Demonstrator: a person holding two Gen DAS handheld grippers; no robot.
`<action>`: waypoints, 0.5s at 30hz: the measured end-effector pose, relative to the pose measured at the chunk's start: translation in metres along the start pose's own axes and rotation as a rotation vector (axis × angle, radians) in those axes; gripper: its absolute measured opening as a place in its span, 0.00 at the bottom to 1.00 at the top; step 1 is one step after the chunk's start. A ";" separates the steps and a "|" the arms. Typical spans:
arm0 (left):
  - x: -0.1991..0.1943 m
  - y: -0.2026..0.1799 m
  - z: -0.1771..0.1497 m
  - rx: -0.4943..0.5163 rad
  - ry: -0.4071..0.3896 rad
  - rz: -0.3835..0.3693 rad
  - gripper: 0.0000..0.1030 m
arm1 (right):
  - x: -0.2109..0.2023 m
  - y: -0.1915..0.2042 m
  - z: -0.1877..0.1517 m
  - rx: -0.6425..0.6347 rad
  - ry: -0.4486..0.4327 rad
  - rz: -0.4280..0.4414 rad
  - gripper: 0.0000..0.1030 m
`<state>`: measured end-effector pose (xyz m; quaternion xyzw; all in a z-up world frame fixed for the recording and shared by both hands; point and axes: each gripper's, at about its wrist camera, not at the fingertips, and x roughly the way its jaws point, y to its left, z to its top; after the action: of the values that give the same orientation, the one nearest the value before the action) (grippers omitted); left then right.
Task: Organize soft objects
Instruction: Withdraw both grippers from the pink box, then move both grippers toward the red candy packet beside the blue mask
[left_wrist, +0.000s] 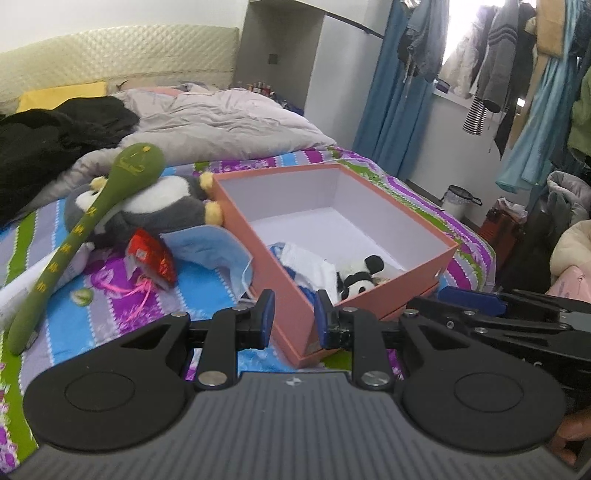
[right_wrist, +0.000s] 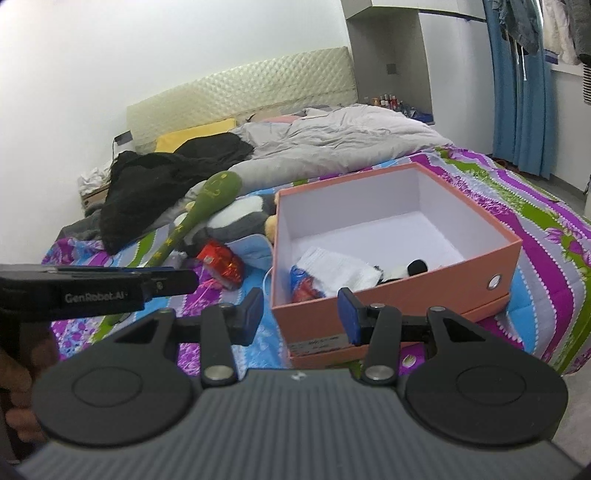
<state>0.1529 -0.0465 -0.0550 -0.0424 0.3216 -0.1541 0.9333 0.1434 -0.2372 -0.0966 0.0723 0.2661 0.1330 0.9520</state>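
An open salmon-pink box (left_wrist: 388, 291) sits on the striped bedspread. Inside lie a small panda plush (left_wrist: 360, 277), a white cloth (left_wrist: 314, 264) and a red-and-blue item (right_wrist: 301, 286). Left of the box are a grey-and-white penguin plush (left_wrist: 159, 206), a long green plush (left_wrist: 74, 236) lying across it, a red packet (left_wrist: 153, 258) and a blue face mask (left_wrist: 214, 247). My left gripper (left_wrist: 295, 317) hovers at the box's near corner, jaws apart and empty. My right gripper (right_wrist: 301, 314) is before the box's front wall (right_wrist: 406, 299), open and empty.
A grey duvet (left_wrist: 229, 118) and black clothes (left_wrist: 55, 136) cover the far part of the bed. The bed's edge runs down the right, with a blue curtain (left_wrist: 391, 92), hanging clothes (left_wrist: 498, 66) and a small bin (left_wrist: 458, 201) beyond it.
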 end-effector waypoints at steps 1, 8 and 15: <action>-0.003 0.002 -0.003 -0.009 0.002 0.001 0.26 | 0.000 0.002 -0.001 0.000 0.002 0.002 0.46; -0.012 0.020 -0.020 -0.070 0.017 0.013 0.26 | -0.001 0.017 -0.013 -0.013 0.025 0.015 0.46; -0.019 0.040 -0.033 -0.101 0.034 0.034 0.26 | 0.003 0.034 -0.022 -0.046 0.045 0.015 0.46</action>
<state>0.1289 -0.0020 -0.0767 -0.0812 0.3452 -0.1223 0.9270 0.1264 -0.2021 -0.1097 0.0491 0.2839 0.1479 0.9461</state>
